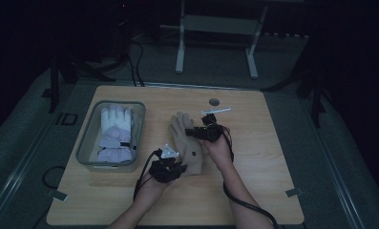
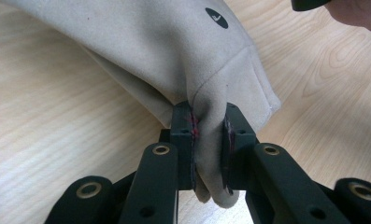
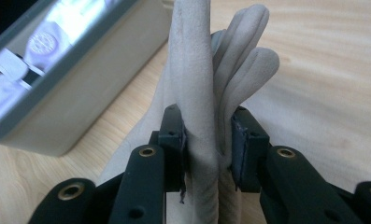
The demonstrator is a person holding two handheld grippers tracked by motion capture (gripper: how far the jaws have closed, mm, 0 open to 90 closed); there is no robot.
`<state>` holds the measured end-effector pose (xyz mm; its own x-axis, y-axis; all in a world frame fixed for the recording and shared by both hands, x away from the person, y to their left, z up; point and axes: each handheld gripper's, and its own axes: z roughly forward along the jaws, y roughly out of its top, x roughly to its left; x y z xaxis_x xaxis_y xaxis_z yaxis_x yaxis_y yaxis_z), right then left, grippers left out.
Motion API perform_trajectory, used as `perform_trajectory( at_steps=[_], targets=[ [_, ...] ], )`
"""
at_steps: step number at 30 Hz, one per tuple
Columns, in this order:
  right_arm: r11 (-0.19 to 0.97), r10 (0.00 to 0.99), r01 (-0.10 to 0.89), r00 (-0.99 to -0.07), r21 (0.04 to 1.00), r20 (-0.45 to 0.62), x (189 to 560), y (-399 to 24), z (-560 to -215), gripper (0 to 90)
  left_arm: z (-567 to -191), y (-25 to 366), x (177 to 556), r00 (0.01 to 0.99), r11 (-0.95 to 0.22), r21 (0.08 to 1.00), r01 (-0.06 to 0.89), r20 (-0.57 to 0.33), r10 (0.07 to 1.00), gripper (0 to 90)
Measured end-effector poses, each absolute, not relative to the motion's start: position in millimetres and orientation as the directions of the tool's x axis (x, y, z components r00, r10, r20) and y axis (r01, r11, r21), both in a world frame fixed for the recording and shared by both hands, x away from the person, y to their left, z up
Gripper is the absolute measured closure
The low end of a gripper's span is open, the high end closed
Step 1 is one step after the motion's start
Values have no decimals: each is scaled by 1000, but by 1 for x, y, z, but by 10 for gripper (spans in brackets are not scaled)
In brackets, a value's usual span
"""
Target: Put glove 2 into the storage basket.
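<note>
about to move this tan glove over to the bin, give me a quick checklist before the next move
1. Left claw shut on the tan glove at its cuff: ok.
2. Right claw shut on the glove's fingers: ok.
3. Both ends held, so the glove can travel stretched out: ok.
4. Bin beside the glove, open at the top: ok.
5. Room in the bin: cannot tell; white gloves already cover much of its floor.
6. Small clear strip beyond the right claw, out of the path to the bin: ok.
</note>
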<state>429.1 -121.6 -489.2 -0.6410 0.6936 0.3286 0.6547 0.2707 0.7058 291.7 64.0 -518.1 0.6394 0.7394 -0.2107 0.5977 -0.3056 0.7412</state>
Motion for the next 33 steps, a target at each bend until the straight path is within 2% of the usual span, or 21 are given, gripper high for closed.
perform_trajectory(
  at_steps=[17, 33],
  targets=[
    [262, 645, 587, -697, 766, 314, 431, -92, -435, 695, -470, 103, 288, 619, -315, 774, 550, -125, 775, 788],
    [307, 569, 523, -771, 795, 286, 435, -24, -398, 695, -447, 165, 277, 538, -254, 797, 547, -102, 837, 788]
  ],
)
